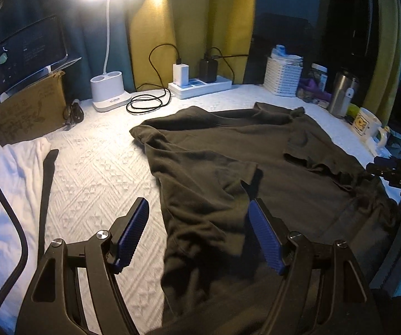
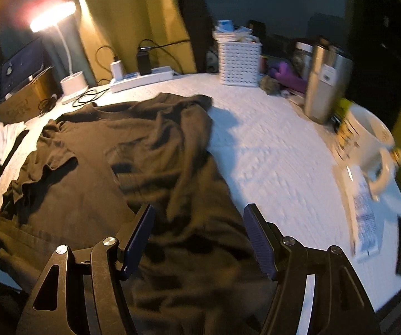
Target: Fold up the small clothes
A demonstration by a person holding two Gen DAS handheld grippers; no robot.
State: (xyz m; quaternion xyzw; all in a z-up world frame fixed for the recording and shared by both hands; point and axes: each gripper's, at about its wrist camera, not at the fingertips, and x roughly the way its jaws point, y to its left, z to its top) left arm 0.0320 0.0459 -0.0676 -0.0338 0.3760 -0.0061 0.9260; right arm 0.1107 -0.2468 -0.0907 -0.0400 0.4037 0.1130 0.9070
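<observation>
A: Nearest, what do the two grippers show?

B: The left gripper (image 1: 199, 230) hangs over the near left edge of the dark shirt (image 1: 256, 173), blue pads spread apart with nothing between them; the right gripper (image 2: 199, 237) hangs over the shirt's near right side, also spread wide and gripping nothing

A: And the shirt itself?

B: It lies rumpled on the white quilted cover (image 1: 97, 162), not flat; one short sleeve is folded in over the body on the left, and the far right part is bunched in creases; its near hem runs out of view under the grippers

A: What sits beside it?

B: A white cloth (image 1: 7, 184) lies at the left, apart from the shirt; at the right stand a white mug (image 2: 367, 145) and a steel flask (image 2: 326, 83), well clear of the cloth

A: Farther back?

B: A white basket (image 2: 239, 61), a power strip (image 1: 200, 85) with chargers plugged in, a coiled black cable (image 1: 147, 102), a lit desk lamp (image 1: 108, 89), and a cardboard box (image 1: 27, 111) under a dark screen (image 1: 24, 53); yellow curtains (image 1: 189, 19) hang behind
</observation>
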